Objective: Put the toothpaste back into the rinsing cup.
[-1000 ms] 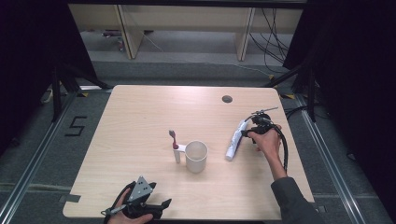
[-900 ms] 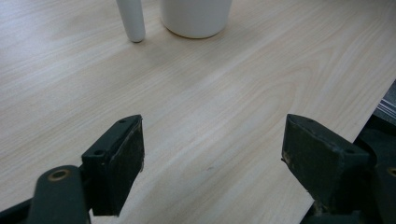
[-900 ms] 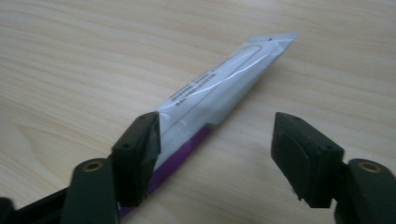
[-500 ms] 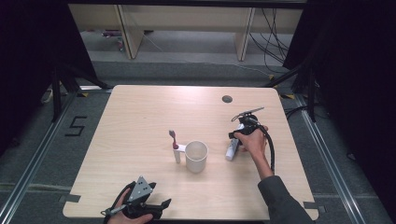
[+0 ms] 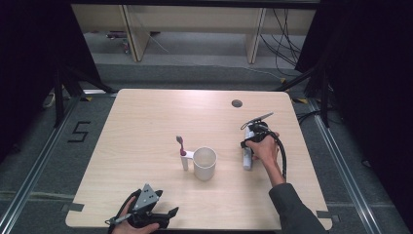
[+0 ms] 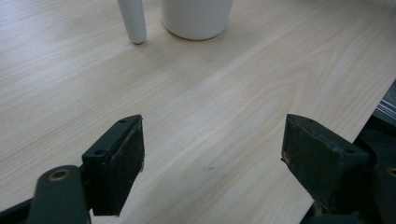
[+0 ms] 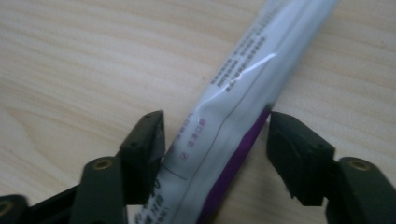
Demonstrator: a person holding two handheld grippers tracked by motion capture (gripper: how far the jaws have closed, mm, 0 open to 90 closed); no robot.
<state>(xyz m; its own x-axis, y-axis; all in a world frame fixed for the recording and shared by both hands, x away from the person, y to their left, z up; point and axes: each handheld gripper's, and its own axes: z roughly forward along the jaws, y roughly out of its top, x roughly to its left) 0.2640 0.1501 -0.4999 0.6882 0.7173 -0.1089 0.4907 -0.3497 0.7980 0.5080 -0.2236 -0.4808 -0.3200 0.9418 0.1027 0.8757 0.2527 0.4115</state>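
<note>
The right gripper (image 5: 249,155) is down over a white tube (image 5: 247,161) that lies flat on the table (image 5: 146,117), toward the right edge and about midway between the front and back edges. In the right gripper view the tube (image 7: 233,116) — grey-white with a purple stripe and small print — runs between the two black jaws. The jaws have just been closing; the left one looks to be touching the tube's side, while the right one stands just beside it, so the pads do not yet clamp it.

The left gripper (image 5: 146,214) rests in the hand at the front edge, left of centre, its jaws wide apart with only bare wood between them (image 6: 212,154).

Near the table's middle stands a white cup (image 5: 204,163), and just to its left a toothbrush (image 5: 182,151) stands upright — pink head up, white handle on the wood. A dark round hole (image 5: 237,103) sits near the back edge.
</note>
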